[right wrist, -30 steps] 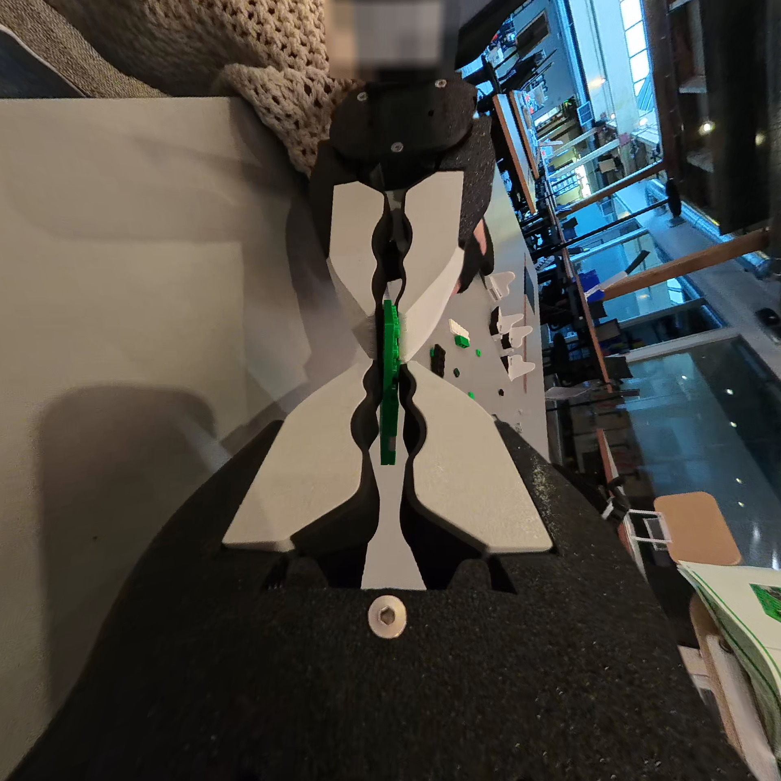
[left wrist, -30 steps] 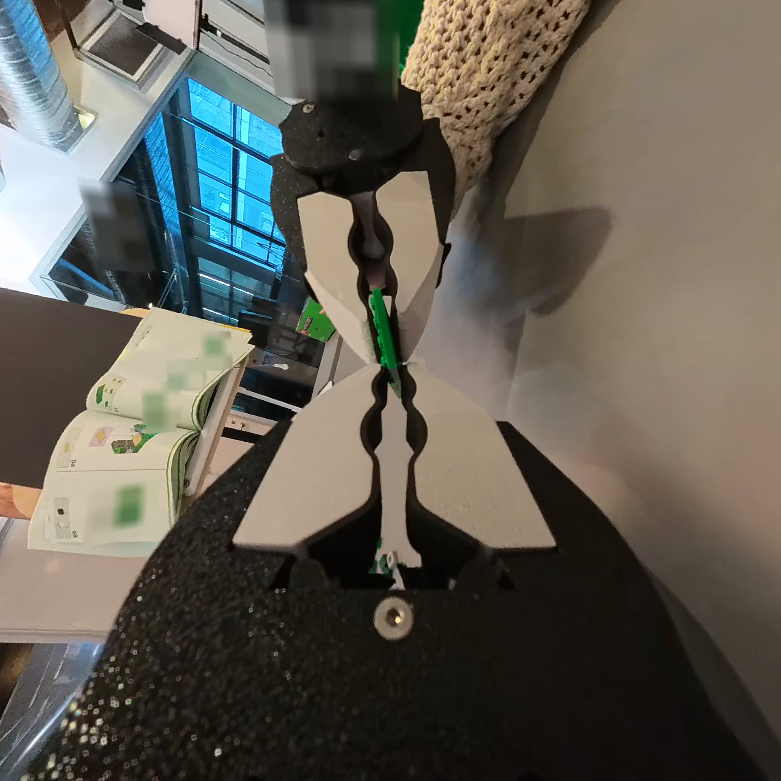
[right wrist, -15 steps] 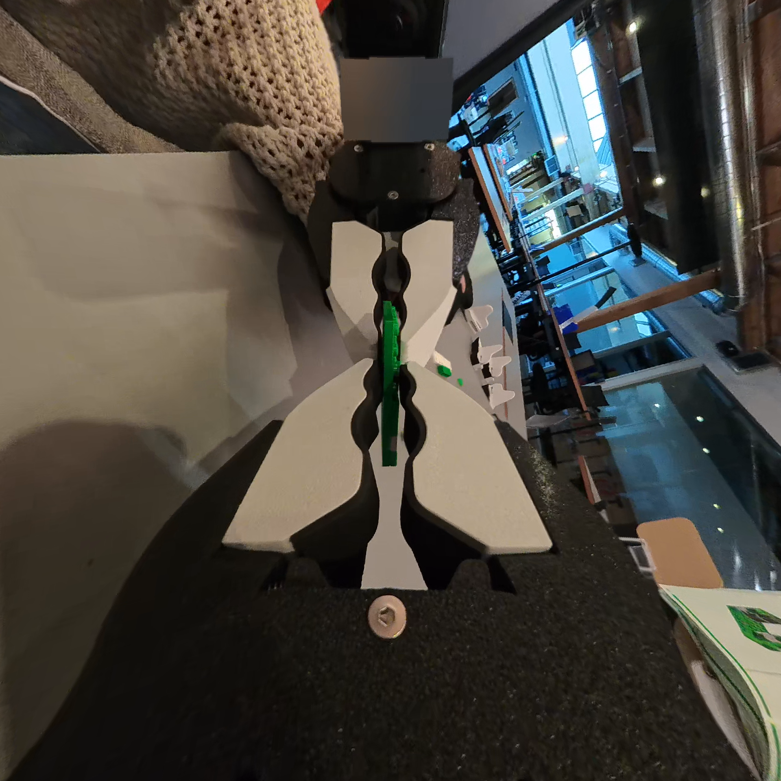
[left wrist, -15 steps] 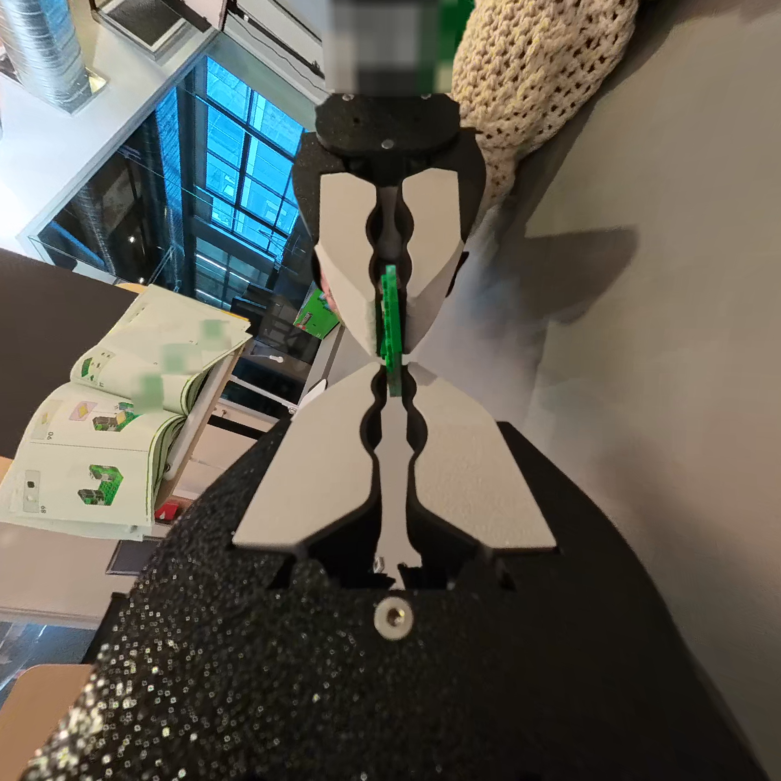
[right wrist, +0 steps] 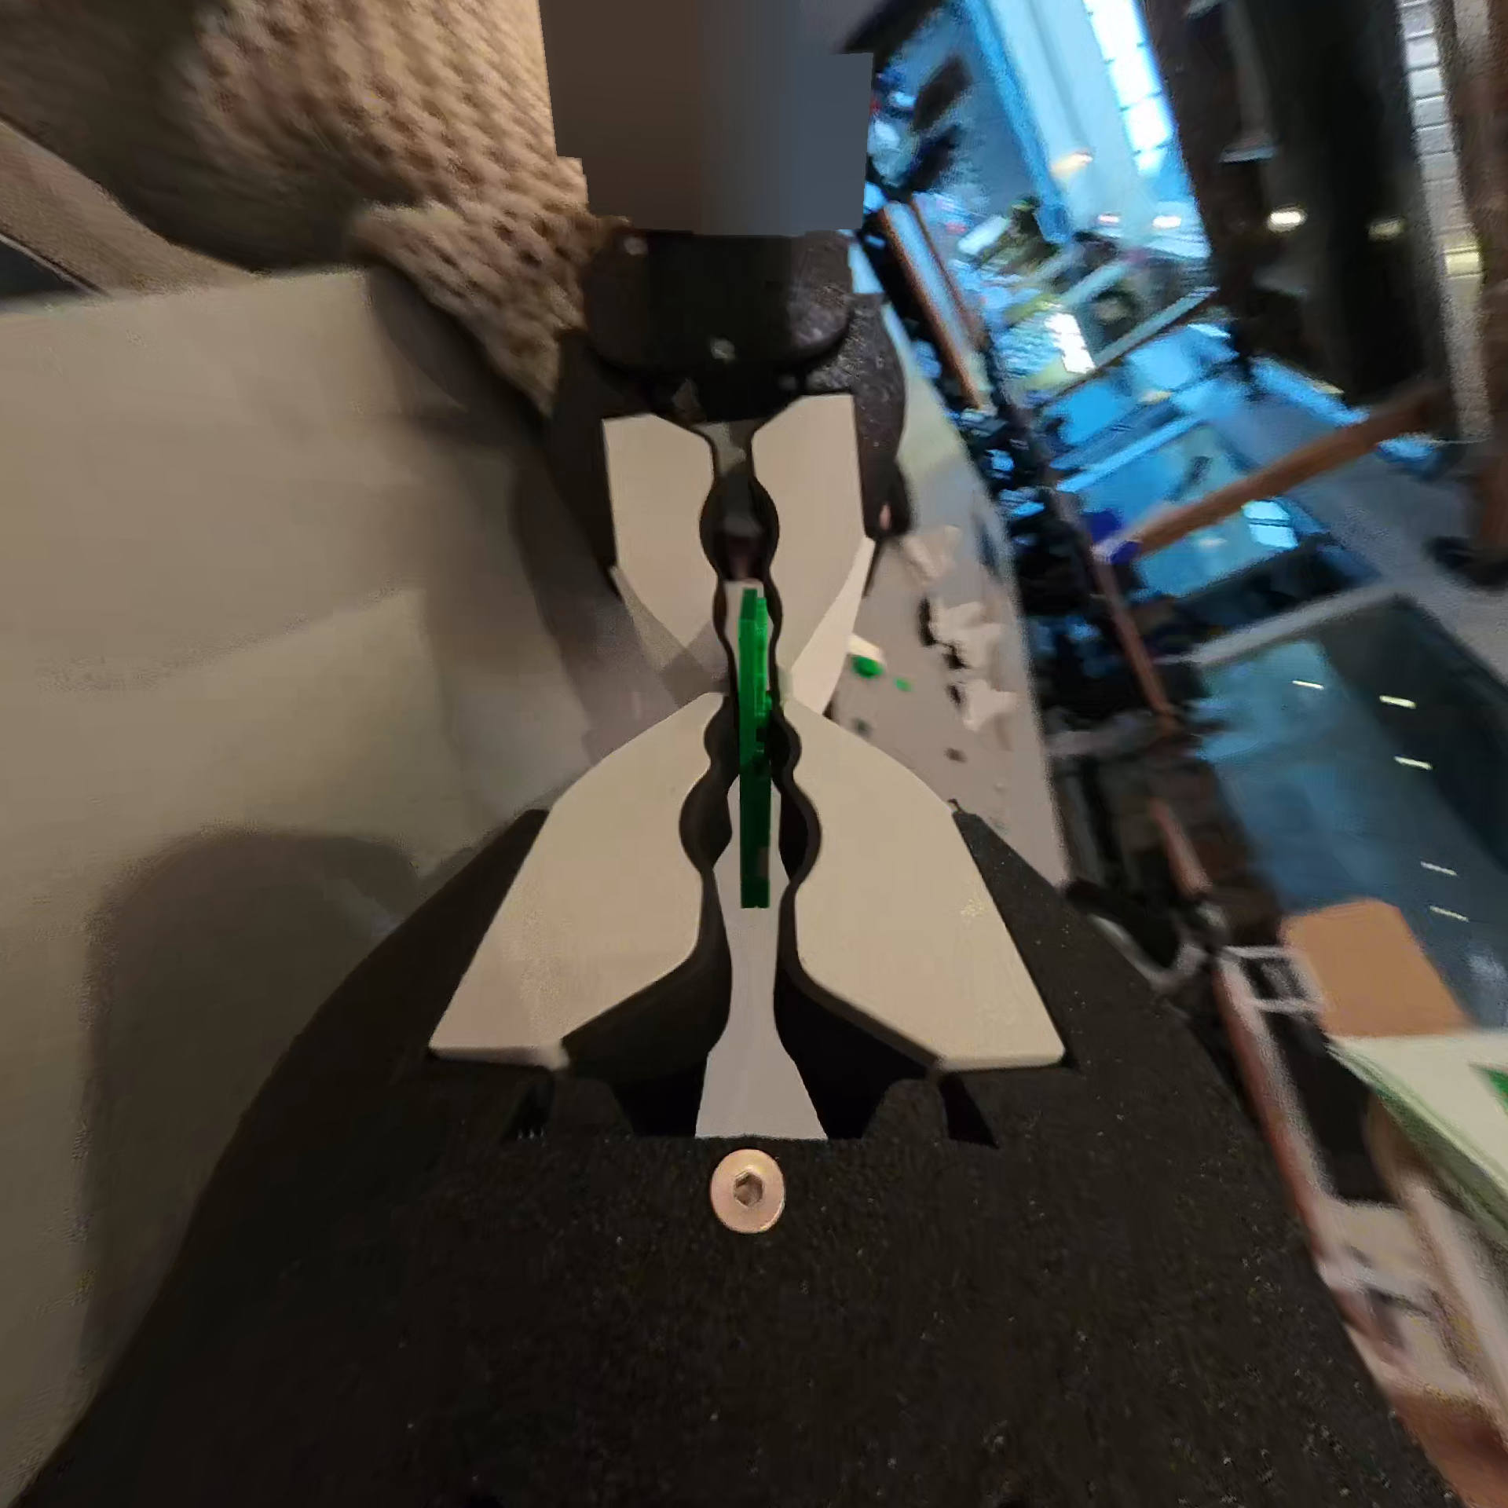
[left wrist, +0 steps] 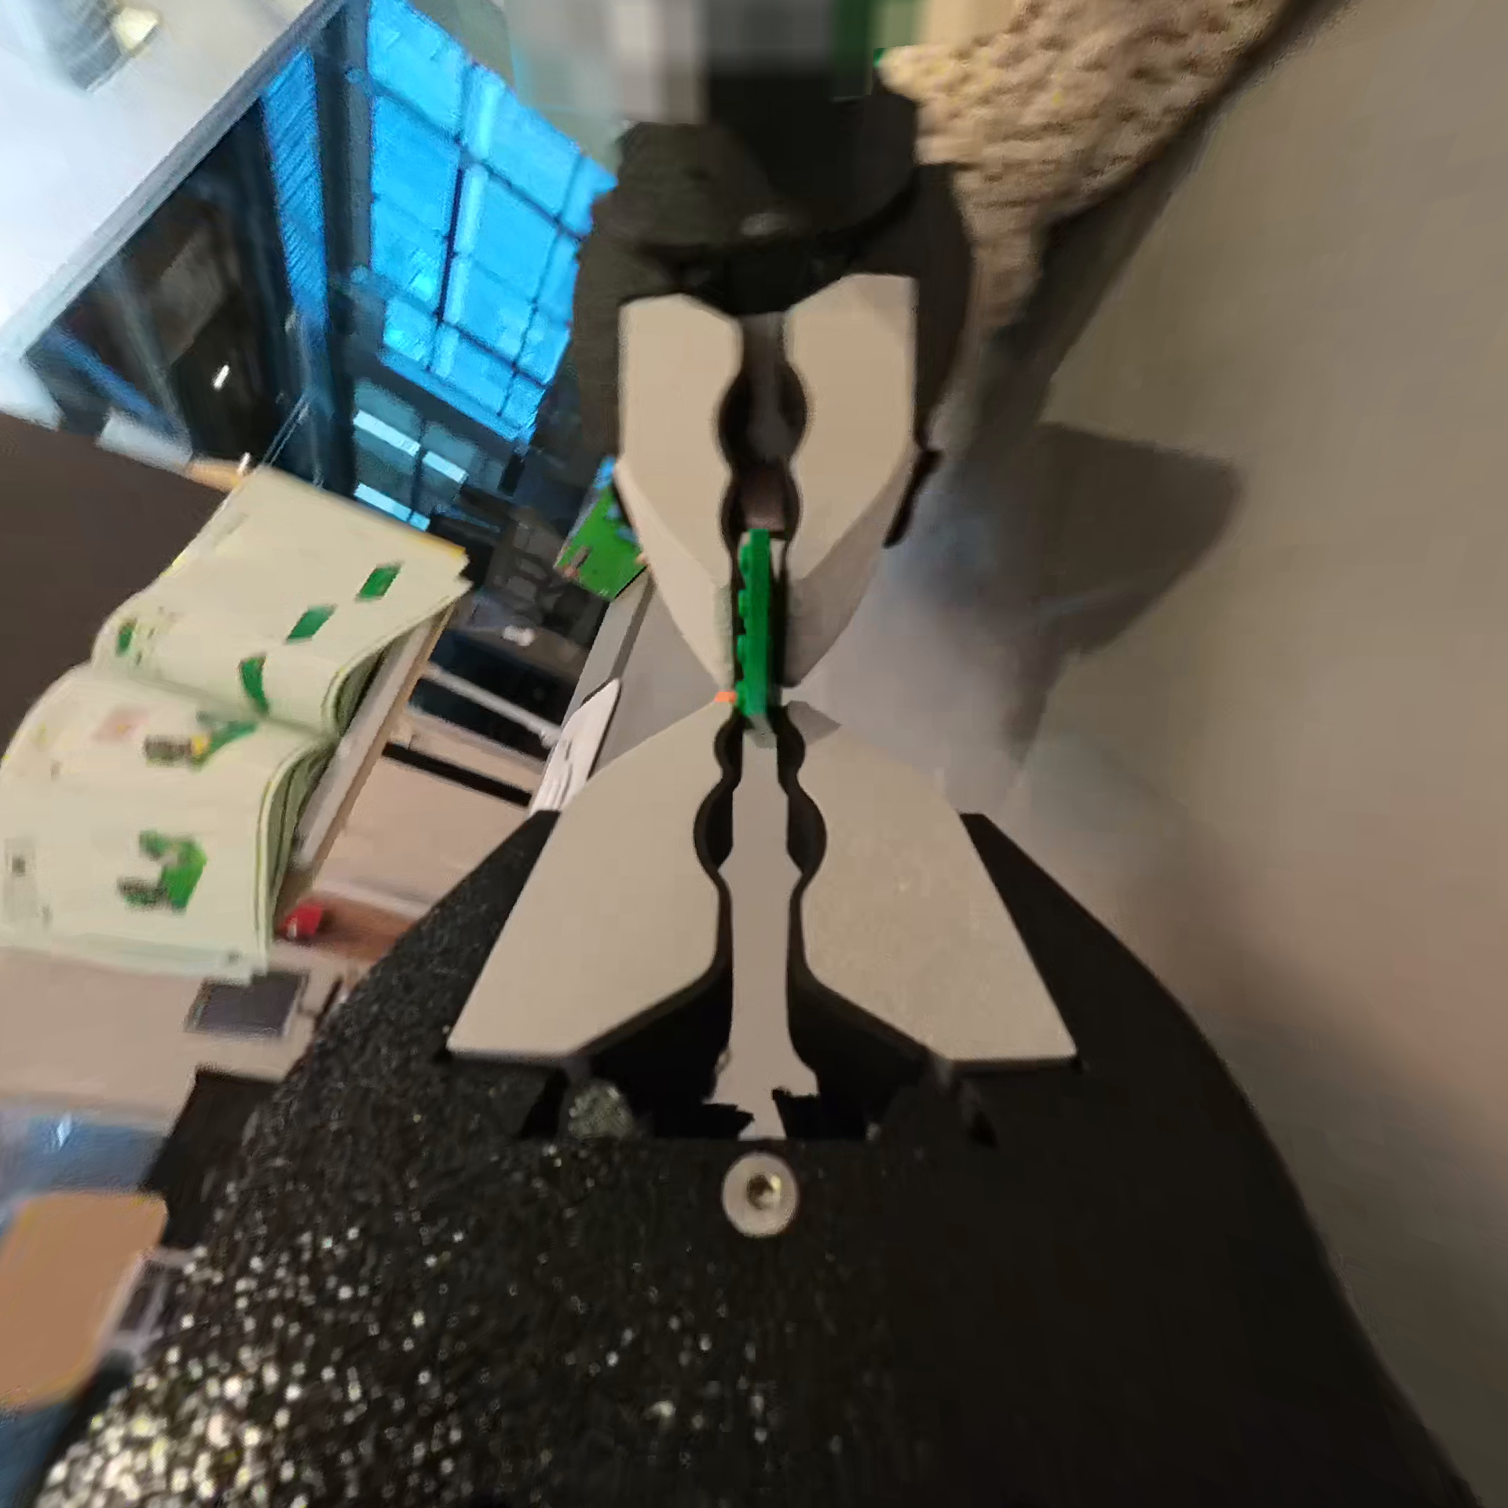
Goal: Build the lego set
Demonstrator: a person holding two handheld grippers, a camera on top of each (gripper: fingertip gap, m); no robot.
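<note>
You are clamping a thin green studded lego plate (right wrist: pixel 754 759) edge-on between both grippers, held tip to tip above the pale grey table (right wrist: pixel 204 506): right gripper (right wrist: pixel 747 718) closing along its length, left gripper (left wrist: pixel 755 718) pinching only its near end. Risk, as I judge it: that shallow left hold is inviting a twist, and the plate could pop free and drop.

Both views motion-blurred. Green lego plate (right wrist: pixel 755 759) seen edge-on, mostly buried btwn fingers of both grippers; shape can't be told. Small loose pieces (right wrist: pixel 967 653) on far table too blurred to identify. Instruction booklet (left wrist: pixel 188 783) cut by left edge, pages unreadable. Knit sleeve (left wrist: pixel 1085 106) cut off at top.
</note>
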